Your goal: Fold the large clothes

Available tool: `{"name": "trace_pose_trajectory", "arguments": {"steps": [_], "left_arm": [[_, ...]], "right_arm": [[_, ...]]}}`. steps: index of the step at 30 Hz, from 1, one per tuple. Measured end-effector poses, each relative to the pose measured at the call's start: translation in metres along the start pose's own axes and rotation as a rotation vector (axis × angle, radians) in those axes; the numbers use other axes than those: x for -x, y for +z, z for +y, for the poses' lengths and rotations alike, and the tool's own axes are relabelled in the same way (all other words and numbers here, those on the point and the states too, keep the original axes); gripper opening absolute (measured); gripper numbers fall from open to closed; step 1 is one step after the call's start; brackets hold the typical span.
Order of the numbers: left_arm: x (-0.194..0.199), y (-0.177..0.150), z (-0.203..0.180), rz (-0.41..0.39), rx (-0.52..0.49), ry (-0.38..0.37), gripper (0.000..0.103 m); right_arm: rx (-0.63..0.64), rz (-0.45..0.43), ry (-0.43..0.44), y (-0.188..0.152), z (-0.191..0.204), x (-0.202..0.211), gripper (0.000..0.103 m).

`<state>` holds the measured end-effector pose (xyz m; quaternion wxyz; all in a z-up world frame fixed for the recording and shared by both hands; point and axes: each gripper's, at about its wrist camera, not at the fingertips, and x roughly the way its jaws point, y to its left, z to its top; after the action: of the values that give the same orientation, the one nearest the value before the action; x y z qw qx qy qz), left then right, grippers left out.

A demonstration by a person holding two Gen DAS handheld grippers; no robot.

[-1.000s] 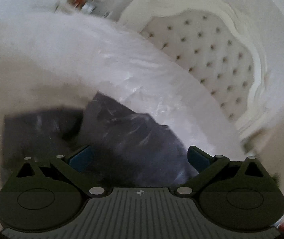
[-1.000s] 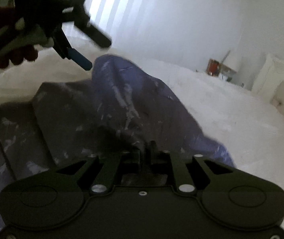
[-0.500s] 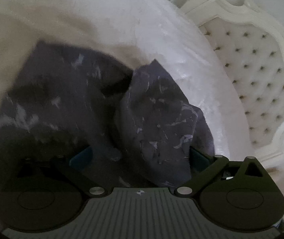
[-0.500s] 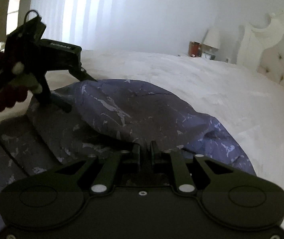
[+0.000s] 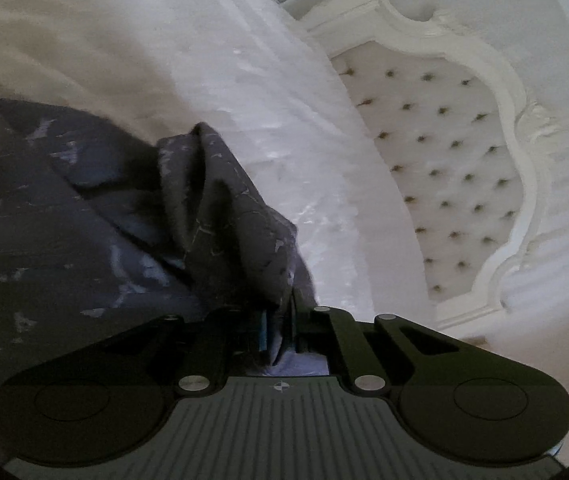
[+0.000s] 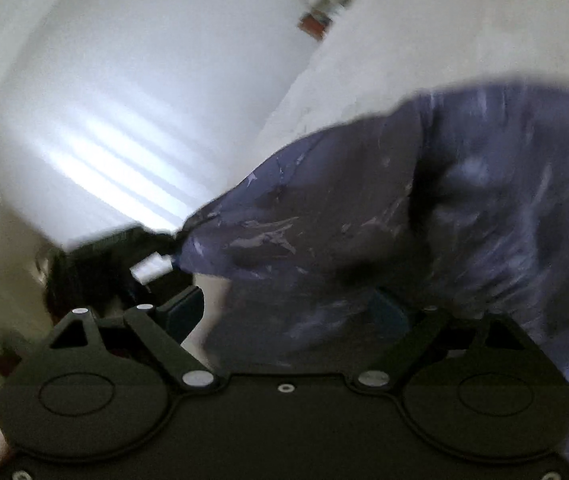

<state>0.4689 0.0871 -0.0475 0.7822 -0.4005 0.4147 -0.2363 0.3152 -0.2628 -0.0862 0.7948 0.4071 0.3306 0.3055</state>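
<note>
Left claw: I saw my left claw pinched down on a bunched fold of the garment, its fingers drawn close with cloth pressed between the blue pads

Right claw: my right claw stood wide, its pads far apart; the garment hung in front of it and covered the far finger, and I could not tell whether any cloth touched the pads

Garment: a large dark blue-grey piece with pale marbled streaks; in the left wrist view it spread from 9 o'clock down to 6 o'clock, with a raised ridge of folds running up toward the centre from the claw; in the right wrist view it filled the 3 o'clock half, blurred, tapering to a corner near 9 o'clock

Left claw seen from the right: in the right wrist view the left claw sat at about 8 o'clock, gripping that tapered corner, so the cloth stretched from it across to 3 o'clock

Bed: the white quilted bed lay under the garment, running from 6 o'clock up to 12 o'clock in the left wrist view

Headboard: a white tufted headboard with a carved frame stood at 3 o'clock

Wall: a pale wall with striped light filled 10 o'clock in the right wrist view
</note>
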Motion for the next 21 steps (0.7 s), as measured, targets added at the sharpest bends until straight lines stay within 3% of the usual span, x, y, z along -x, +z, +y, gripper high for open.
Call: {"name": "trace_pose_trajectory", "arguments": {"steps": [2,6,8,12,15,18,19,21], "left_arm": [[0.001,-0.002,-0.002,-0.001,0.004,-0.015,0.009],[0.008,-0.006,-0.005,0.002,-0.006,-0.037,0.009],[0.013,-0.016,-0.01,-0.002,-0.035,-0.044,0.009],[0.013,-0.042,-0.008,-0.007,-0.116,-0.017,0.009],[-0.003,-0.066,0.004,-0.009,-0.228,0.081,0.012],[-0.028,-0.09,0.02,0.051,-0.351,0.22,0.019],[-0.034,-0.096,0.025,0.079,-0.377,0.246,0.022],[-0.032,-0.102,0.029,0.078,-0.404,0.227,0.024]], "right_arm": [[-0.106,0.0,0.045,0.008,-0.014,-0.014,0.093],[-0.212,-0.039,-0.013,0.039,-0.031,-0.04,0.093],[-0.146,-0.103,-0.055,0.063,-0.018,-0.041,0.092],[0.158,-0.199,-0.125,0.088,0.028,-0.027,0.092],[0.174,-0.129,-0.273,0.08,0.024,-0.032,0.092],[0.2,-0.045,-0.458,0.058,0.003,-0.038,0.092],[0.215,-0.034,-0.503,0.051,-0.002,-0.039,0.092],[0.234,-0.034,-0.551,0.041,-0.008,-0.032,0.09]]}}
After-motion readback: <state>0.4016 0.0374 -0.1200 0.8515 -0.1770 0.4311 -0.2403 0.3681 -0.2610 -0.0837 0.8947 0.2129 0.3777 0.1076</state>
